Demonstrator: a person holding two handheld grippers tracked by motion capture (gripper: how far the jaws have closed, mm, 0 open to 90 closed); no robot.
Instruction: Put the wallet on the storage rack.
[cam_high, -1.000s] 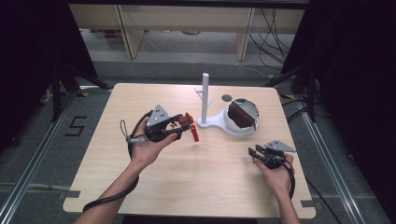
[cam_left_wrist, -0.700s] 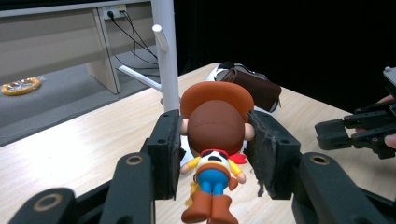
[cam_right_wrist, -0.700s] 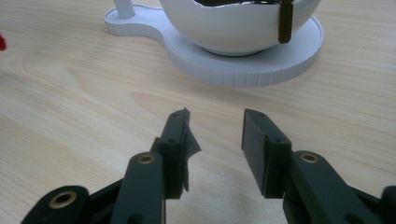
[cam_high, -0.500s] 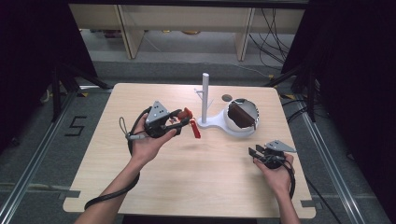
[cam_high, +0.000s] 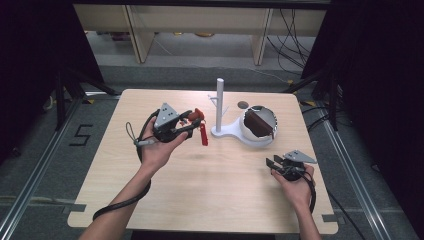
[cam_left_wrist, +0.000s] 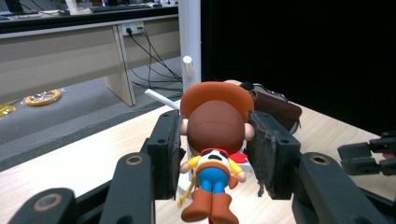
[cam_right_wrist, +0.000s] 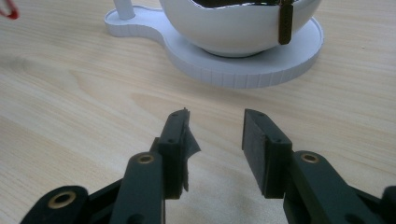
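Note:
My left gripper hovers over the table's left half, shut on a small cowboy toy figure with a brown hat, red and yellow shirt and blue trousers. In the left gripper view the pads press on both sides of the figure's head, and its body hangs below. Just beyond it stands the white stand's post. My right gripper rests low near the front right, open, with nothing between its jaws. It points at the white bowl.
The white stand joins post and bowl on one flat base at the table's far middle. A dark brown item lies in the bowl, with a strap over the rim. A small dark disc lies behind the stand.
The left gripper with the figure has edged slightly up and to the left in the high view. The right gripper has stayed in place.

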